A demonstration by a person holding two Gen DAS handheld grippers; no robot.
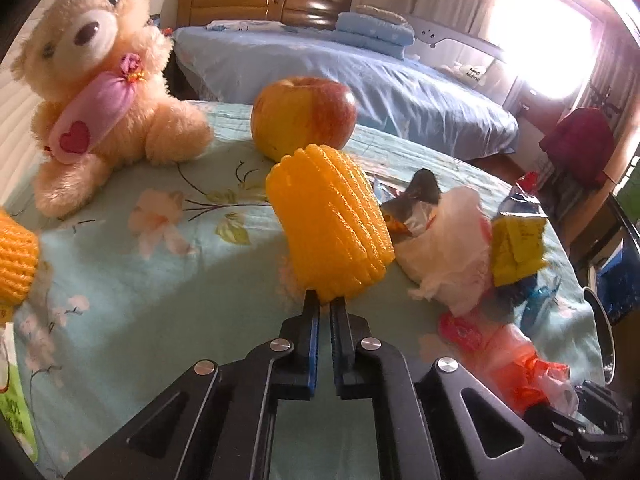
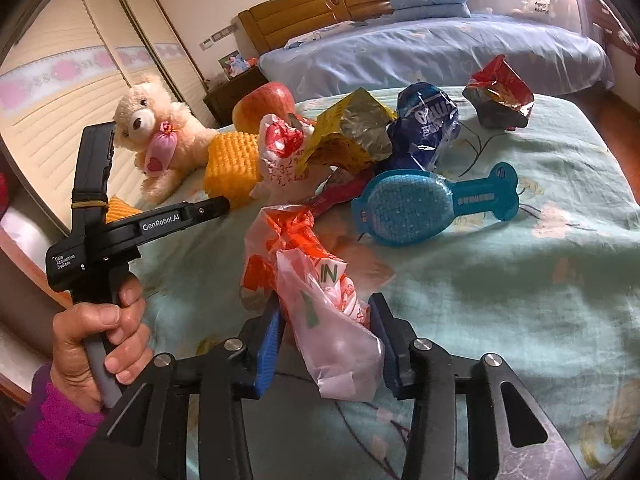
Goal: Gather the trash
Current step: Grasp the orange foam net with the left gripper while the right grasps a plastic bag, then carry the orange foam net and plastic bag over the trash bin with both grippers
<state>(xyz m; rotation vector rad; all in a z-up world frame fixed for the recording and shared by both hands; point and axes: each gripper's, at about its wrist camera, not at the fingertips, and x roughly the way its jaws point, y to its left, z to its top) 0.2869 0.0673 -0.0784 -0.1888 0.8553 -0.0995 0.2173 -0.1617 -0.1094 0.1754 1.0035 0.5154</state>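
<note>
bedspread (image 2: 520,300) showing pale mint with pink blossom print | foam fruit net (image 1: 332,224) showing bright orange, ribbed | apple (image 1: 304,116) showing red over yellow | teddy bear (image 1: 104,80) showing cream, holding pink pouch with magenta heart | brush (image 2: 416,204) showing teal | plastic bag (image 2: 316,280) showing orange-white with green lettering

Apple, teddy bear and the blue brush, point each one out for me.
apple (image 1: 304,116), left wrist view, middle of its skin.
teddy bear (image 1: 86,34), left wrist view, its muzzle.
blue brush (image 2: 404,206), right wrist view, its bristle pad.
</note>
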